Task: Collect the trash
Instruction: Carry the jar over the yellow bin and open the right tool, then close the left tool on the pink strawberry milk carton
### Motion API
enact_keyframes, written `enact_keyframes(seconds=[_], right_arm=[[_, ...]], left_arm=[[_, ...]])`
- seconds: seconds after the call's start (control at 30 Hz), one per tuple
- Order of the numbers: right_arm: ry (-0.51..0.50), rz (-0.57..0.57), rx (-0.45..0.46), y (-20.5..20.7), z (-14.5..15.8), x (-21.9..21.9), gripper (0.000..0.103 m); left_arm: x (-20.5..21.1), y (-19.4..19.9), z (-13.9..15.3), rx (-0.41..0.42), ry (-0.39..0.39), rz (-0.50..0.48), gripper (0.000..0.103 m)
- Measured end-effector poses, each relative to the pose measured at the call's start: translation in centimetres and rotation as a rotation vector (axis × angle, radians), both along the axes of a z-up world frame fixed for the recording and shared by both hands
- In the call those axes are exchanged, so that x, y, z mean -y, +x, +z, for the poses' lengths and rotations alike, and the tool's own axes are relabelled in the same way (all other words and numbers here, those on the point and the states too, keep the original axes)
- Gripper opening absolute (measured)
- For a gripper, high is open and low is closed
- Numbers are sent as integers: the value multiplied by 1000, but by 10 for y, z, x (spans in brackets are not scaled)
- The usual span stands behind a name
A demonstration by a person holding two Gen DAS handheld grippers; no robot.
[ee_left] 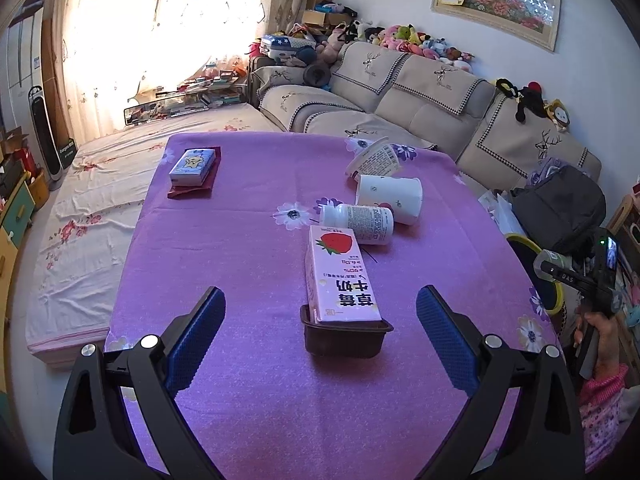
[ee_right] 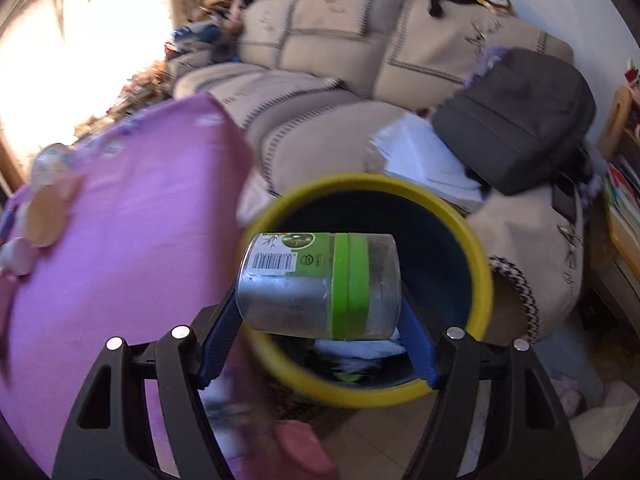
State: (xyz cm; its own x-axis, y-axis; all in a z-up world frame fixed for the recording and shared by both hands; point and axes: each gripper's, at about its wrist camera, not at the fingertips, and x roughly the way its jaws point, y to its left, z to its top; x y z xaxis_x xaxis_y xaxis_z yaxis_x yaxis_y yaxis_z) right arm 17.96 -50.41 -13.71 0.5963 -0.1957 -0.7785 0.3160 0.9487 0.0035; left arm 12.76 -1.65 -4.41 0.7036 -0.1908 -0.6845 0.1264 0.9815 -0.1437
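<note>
- I'm clamping a clear plastic jar with a green band and label (ee_right: 320, 286) sideways in my right hand-held gripper (ee_right: 320, 320); its blue pads (ee_right: 218, 340) are pressing on both ends of the jar.
- I'm holding that jar over the mouth of the round yellow-rimmed dark bin (ee_right: 478, 264), which is sitting on the floor beside the purple-clothed bench (ee_right: 120, 240).
- I'm hovering my left hand-held gripper (ee_left: 320, 340) over the bench with jaws spread wide, gripping nothing.
- Lying between those jaws: a pink strawberry milk carton (ee_left: 340, 276), its near end resting in a small dark brown plastic tray (ee_left: 344, 338).
- Past the carton: a white plastic bottle on its side (ee_left: 358, 222), a tipped white paper cup (ee_left: 390, 198), a tipped white yogurt cup (ee_left: 374, 158).
- Far left of the bench: a small blue-and-white box (ee_left: 192, 166) on a dark red wrapper (ee_left: 190, 192).
- Right wrist view is motion-blurred at the edges.
</note>
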Motion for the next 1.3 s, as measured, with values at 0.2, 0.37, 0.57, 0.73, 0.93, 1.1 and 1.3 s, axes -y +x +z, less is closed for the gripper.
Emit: enact_keyframes(seconds=[0.2,0.37,0.57,0.73,0.93,1.1,1.3], right_arm=[[-19,-57,-55,20,-30,33,68],[-32,-89,-27,15,-25,38,68],[-84,-53,39,-15,-8,8,71],[-76,-9,68,-33,-1,-16,71],[-73,33,85,-41,7,-30,71],[-68,48,97,-41,9,-35,71],[-49,61,90,-39,3,-34,71]], left_arm=[[21,7,2,-3,18,-35,95],[30,15,-5,-25,29,-48,95],[31,31,-15,-60,47,-33,95],[37,56,-28,-101,92,-30,95],[42,94,-50,-202,101,-23,95],[46,116,-66,-263,123,-23,94],[52,131,-75,-293,150,-18,85]])
